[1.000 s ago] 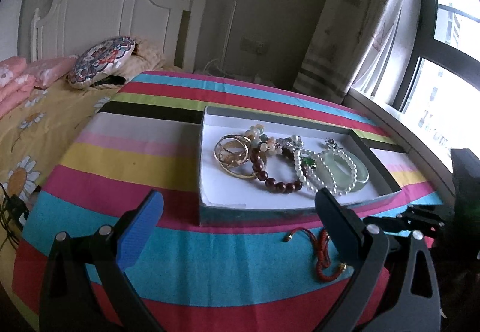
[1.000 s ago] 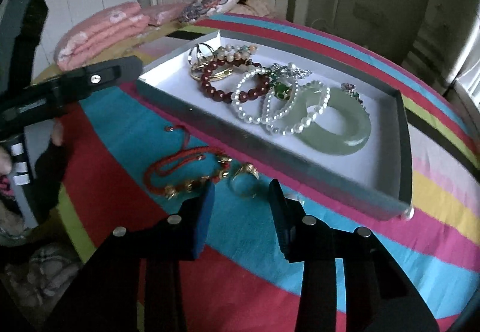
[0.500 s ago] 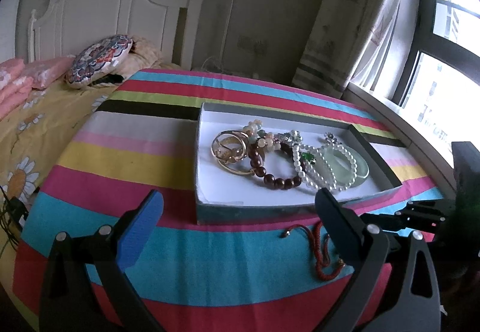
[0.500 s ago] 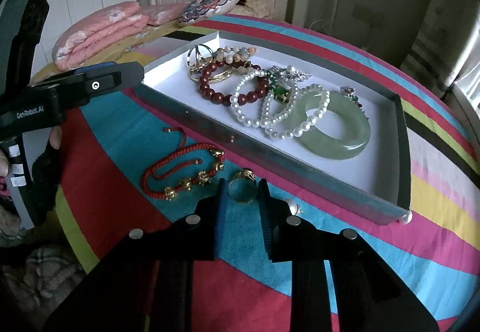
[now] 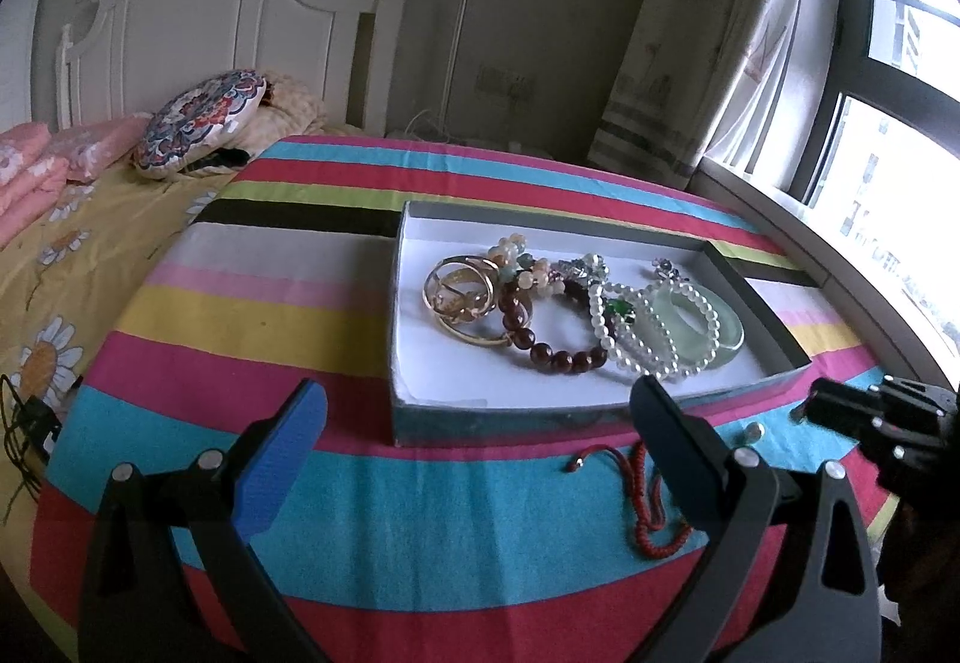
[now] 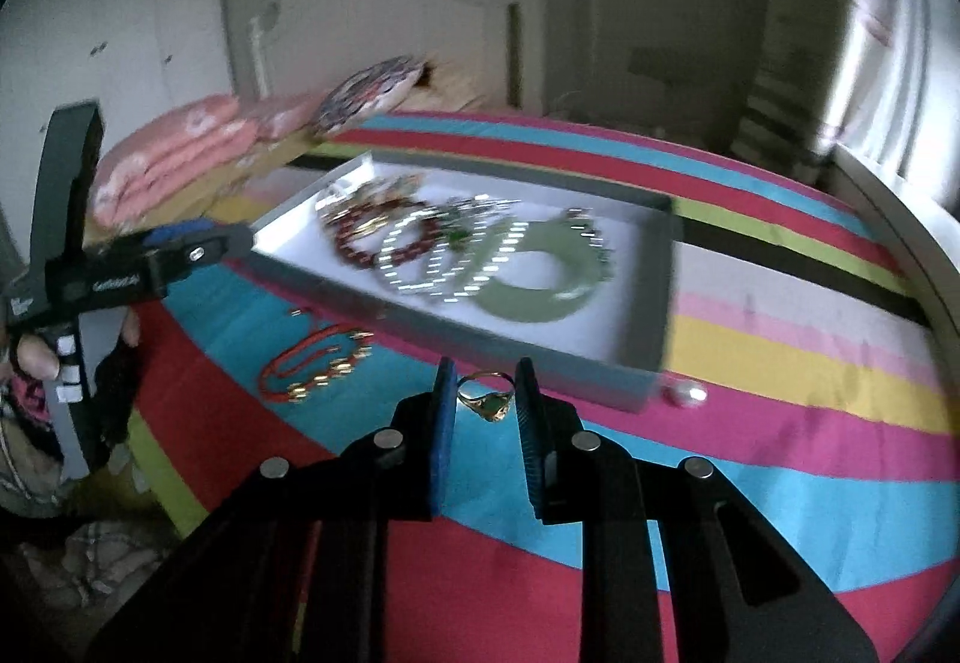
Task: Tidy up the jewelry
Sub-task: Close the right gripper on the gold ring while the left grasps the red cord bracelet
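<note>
Grey box [image 5: 750,297] on striped cloth [image 5: 252,315] holds jade bangle [image 5: 717,318], pearl strands [image 5: 654,339], dark bead bracelet [image 5: 540,339], gold bangles [image 5: 459,297]; gold ring [image 6: 487,396], earlier lying on cloth, now off it, pinched in right gripper [image 6: 483,393] w/ narrow jaws; left gripper [image 5: 477,408] wide open, empty, tilted down.

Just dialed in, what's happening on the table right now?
A person is sorting jewelry with a pair of tongs in each hand. The right tongs are shut on a gold ring, held just short of the grey tray that holds bracelets. The left tongs are open and empty. A red cord bracelet and a pearl lie outside the tray.
</note>
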### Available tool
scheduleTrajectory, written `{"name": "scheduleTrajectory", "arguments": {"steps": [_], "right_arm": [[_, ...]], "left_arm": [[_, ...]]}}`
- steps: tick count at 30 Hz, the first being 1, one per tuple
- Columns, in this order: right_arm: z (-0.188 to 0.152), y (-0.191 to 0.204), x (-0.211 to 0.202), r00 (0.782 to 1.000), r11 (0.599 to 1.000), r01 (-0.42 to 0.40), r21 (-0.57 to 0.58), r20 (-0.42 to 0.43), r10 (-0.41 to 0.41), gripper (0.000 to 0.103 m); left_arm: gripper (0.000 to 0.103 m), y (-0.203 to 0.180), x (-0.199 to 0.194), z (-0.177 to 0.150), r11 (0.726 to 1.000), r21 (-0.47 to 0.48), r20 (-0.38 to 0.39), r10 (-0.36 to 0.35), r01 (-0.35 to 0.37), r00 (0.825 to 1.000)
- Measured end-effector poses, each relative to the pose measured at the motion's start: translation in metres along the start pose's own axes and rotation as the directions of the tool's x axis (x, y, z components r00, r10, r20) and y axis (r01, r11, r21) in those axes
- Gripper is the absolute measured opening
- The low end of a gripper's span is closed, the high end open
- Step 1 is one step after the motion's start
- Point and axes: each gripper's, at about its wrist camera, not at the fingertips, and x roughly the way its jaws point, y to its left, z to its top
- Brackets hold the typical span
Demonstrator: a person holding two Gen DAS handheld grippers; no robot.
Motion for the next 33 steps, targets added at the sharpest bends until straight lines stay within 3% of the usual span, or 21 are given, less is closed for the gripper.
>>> {"name": "scheduleTrajectory", "arguments": {"steps": [9, 12, 16, 20, 24, 27, 32, 33], "right_arm": [[-0.008, -0.026, -0.005, 0.998, 0.996, 0.049, 0.071, 0.029, -0.051, 0.021], [-0.011, -0.029, -0.004, 0.998, 0.996, 0.049, 0.081, 0.027, -0.051, 0.021], [-0.014, -0.031, -0.002, 0.999, 0.995, 0.041, 0.093, 0.027, -0.044, 0.022], [-0.015, -0.029, -0.001, 0.999, 0.995, 0.033, 0.09, 0.03, -0.036, 0.022], [-0.016, -0.029, -0.003, 0.999, 0.995, 0.025, 0.093, 0.035, -0.028, 0.022], [-0.018, -0.032, -0.003, 0.999, 0.995, 0.021, 0.099, 0.035, -0.024, 0.022], [-0.02, -0.033, -0.002, 0.999, 0.994, 0.016, 0.105, 0.031, -0.02, 0.022], [-0.02, -0.032, -0.001, 0.999, 0.995, 0.015, 0.104, 0.031, -0.019, 0.022]], "left_arm": [[0.1, -0.006, 0.002, -0.001, 0.999, 0.036, -0.028, 0.011, -0.01, 1.0], [0.1, -0.017, -0.003, -0.004, 0.996, 0.085, -0.034, 0.022, -0.019, 0.999], [0.1, -0.039, -0.009, -0.016, 0.988, 0.148, -0.063, -0.023, 0.032, 0.998], [0.1, -0.073, -0.006, -0.035, 0.96, 0.273, -0.108, -0.034, 0.062, 0.994], [0.082, -0.093, 0.002, -0.044, 0.938, 0.341, -0.126, -0.018, 0.06, 0.992], [0.08, -0.094, 0.008, -0.049, 0.935, 0.347, -0.152, -0.022, 0.074, 0.988], [0.056, -0.087, 0.015, -0.052, 0.941, 0.318, -0.177, -0.061, 0.115, 0.982], [0.042, -0.089, 0.014, -0.052, 0.935, 0.332, -0.176, -0.07, 0.126, 0.982]]}}
